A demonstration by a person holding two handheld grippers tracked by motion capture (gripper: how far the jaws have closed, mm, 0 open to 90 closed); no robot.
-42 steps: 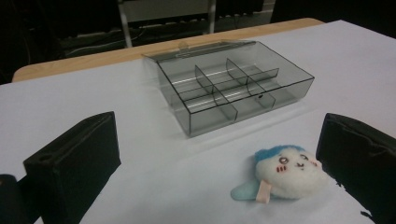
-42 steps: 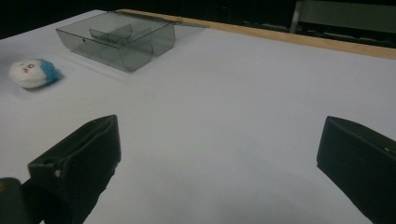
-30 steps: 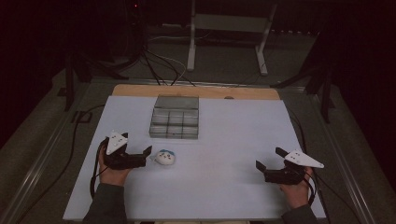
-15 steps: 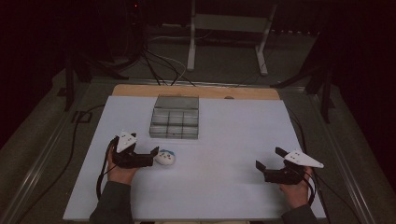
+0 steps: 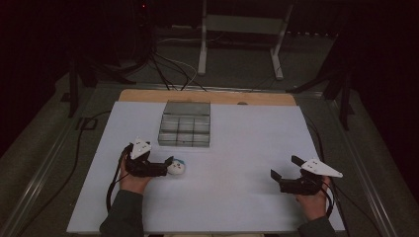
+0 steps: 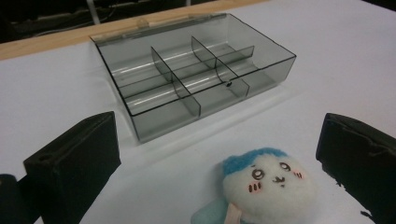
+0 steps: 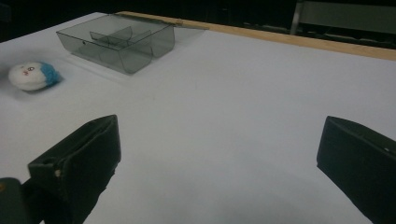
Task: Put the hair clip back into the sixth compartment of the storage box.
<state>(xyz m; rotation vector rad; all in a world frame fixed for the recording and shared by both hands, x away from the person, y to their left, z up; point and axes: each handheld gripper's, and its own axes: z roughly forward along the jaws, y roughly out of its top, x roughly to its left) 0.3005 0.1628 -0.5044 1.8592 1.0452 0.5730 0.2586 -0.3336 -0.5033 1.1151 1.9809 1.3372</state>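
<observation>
The left gripper (image 5: 168, 165) sits near the table's front left corner, its jaws spread wide with the small plush toy (image 5: 176, 168) between their tips. In the left gripper view the plush toy (image 6: 268, 184) lies on the white table sheet (image 6: 56, 93) nearer the right-hand jaw than the other, and a strip of sheet shows between it and each jaw, so neither appears to touch it. The gripper grips nothing.

The toy's lower part is cut off by the bottom edge of that view; only its white face, blue top and a pale blue bit at its side show. In the high view the toy is too small to make out more than a white blob with a blue patch, and whether a jaw tip brushes it there cannot be told.

Beyond the toy, toward the table's far edge, stands the smoky clear divided box (image 6: 196, 84), its compartments holding nothing, well short of the wooden strip (image 5: 207, 96) along that far edge.

The right gripper (image 5: 286, 170) rests near the front right corner, well apart from the toy, jaws spread wide over bare sheet and holding nothing. From its own view the plush toy (image 7: 32, 75) lies far off, with the divided box (image 7: 119, 42) beyond.
</observation>
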